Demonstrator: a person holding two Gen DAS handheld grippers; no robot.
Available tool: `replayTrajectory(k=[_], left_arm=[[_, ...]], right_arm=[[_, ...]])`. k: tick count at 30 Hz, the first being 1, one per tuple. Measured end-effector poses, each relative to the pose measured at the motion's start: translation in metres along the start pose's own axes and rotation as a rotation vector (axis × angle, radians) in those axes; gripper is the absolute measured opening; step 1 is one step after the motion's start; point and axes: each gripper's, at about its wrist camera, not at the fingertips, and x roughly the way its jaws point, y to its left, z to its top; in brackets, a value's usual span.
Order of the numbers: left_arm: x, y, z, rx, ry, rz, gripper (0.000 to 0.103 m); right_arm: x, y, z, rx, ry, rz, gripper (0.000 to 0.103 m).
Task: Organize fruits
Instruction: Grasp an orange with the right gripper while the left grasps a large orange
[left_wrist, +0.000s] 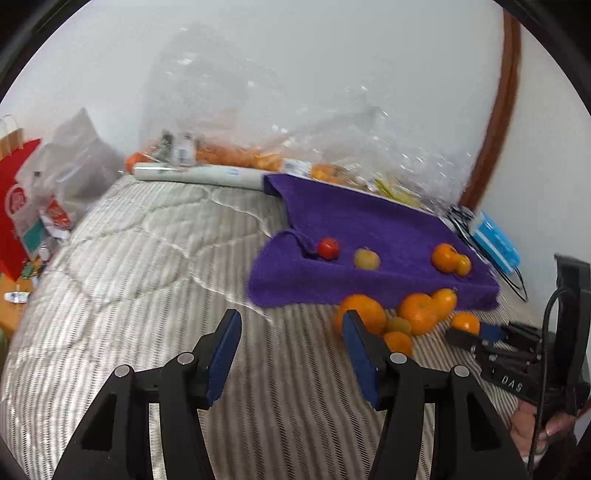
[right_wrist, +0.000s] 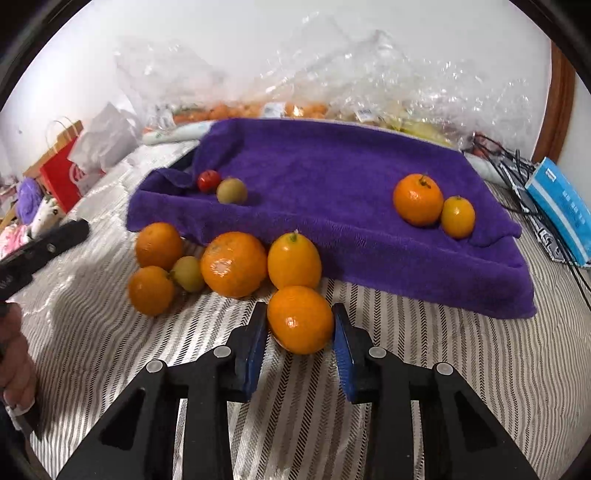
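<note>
Right wrist: glossy round orange between tongs

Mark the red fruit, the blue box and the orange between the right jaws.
red fruit (right_wrist: 208, 181), right wrist view, centre of its skin
blue box (right_wrist: 561, 210), right wrist view, top face
held orange (right_wrist: 300, 319), right wrist view, front middle

**Clearance: bedspread open left, fruit cluster crowding the towel edge**

The striped bedspread lies bare on the left, giving open passage. A cluster of oranges sits against the front edge of the purple towel, blocking that approach. Crumpled plastic bags wall off the far side. The towel's centre is unoccupied.
</note>
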Motion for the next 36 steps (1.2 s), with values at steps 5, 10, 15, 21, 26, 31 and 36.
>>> replayTrajectory(k=[5, 10, 15, 21, 26, 31, 36], left_arm=[[0.014, -0.022, 0.003, 0.029, 0.061, -0.059, 0.054], [0.04, -0.039, 0.008, 0.01, 0.125, -0.049, 0.054], [0.058, -0.044, 0.014, -0.018, 0.177, -0.05, 0.043], [0.057, -0.046, 0.012, 0.001, 0.179, -0.03, 0.039], [0.045, -0.025, 0.012, -0.012, 0.183, 0.036, 0.039], [0.046, -0.018, 0.009, 0.0, 0.167, 0.06, 0.04], [0.051, -0.024, 0.007, 0.027, 0.185, 0.094, 0.039]], right_arm=[[-0.017, -0.021, -0.008, -0.028, -0.049, -0.048, 0.034], [-0.028, -0.043, -0.015, -0.003, -0.068, -0.065, 0.034], [-0.037, -0.051, -0.023, 0.012, -0.082, -0.043, 0.034], [-0.037, -0.049, -0.025, 0.005, -0.078, -0.018, 0.034], [-0.037, -0.051, -0.026, 0.019, -0.075, 0.003, 0.034], [-0.027, -0.055, -0.025, 0.038, -0.03, 0.021, 0.034], [-0.023, -0.057, -0.025, 0.049, -0.009, -0.002, 0.034]])
